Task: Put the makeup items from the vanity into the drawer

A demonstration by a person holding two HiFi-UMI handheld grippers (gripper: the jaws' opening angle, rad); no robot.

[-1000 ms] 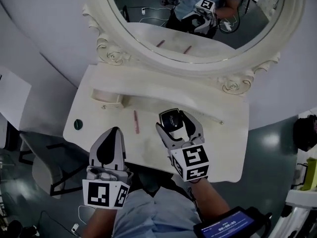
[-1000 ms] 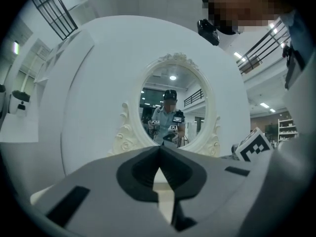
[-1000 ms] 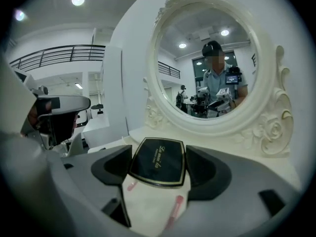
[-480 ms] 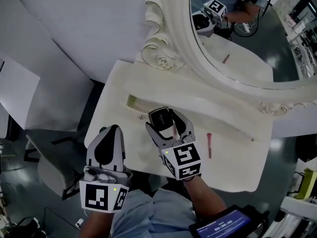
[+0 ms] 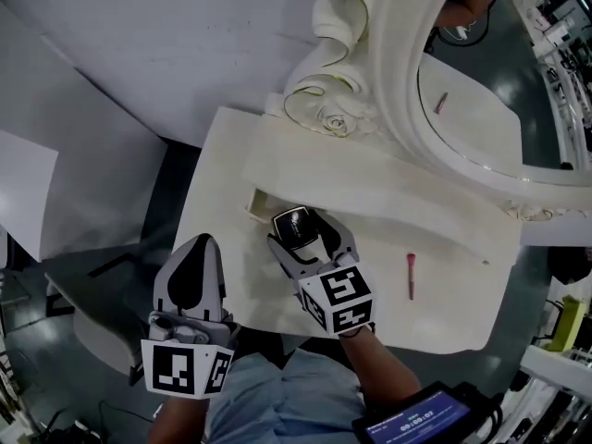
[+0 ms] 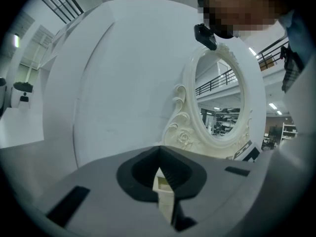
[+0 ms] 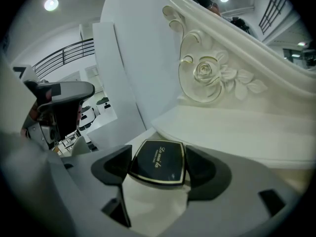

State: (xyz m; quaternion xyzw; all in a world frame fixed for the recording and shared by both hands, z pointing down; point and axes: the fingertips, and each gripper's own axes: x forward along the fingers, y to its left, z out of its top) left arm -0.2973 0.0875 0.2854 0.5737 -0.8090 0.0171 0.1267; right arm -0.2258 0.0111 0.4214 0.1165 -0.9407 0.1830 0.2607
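clamping a black compact point(image 5: 292, 222) by two opposite edges, your right claw point(image 5: 301, 230) hangs above the left part of the cream table point(image 5: 231, 160). in the right gripper view the compact point(image 7: 157, 161) sits flat between the dark pads of that claw point(image 7: 158, 168), lid up, with a thin gold rim and a line of script too small to read. just left of the compact in the head view, the drawer point(image 5: 256, 201) shows as a narrow open slot with a yellowish inner wall. only a sliver of its inside is visible, so you cannot tell what, if anything, lies in it. the compact is near the slot but not inside it.

your left claw point(image 5: 202, 248) is off the table's left front edge, well apart from the drawer. its jaws are together at the tips and hold nothing, and in the left gripper view this claw point(image 6: 159, 154) points toward the ornate mirror frame point(image 6: 185, 132).

a thin pink stick point(image 5: 411, 277) lies alone on the right part of the table, well apart from both claws and the drawer. behind the table stands the oval mirror point(image 5: 481, 81), its carved rose scroll close above the drawer end.
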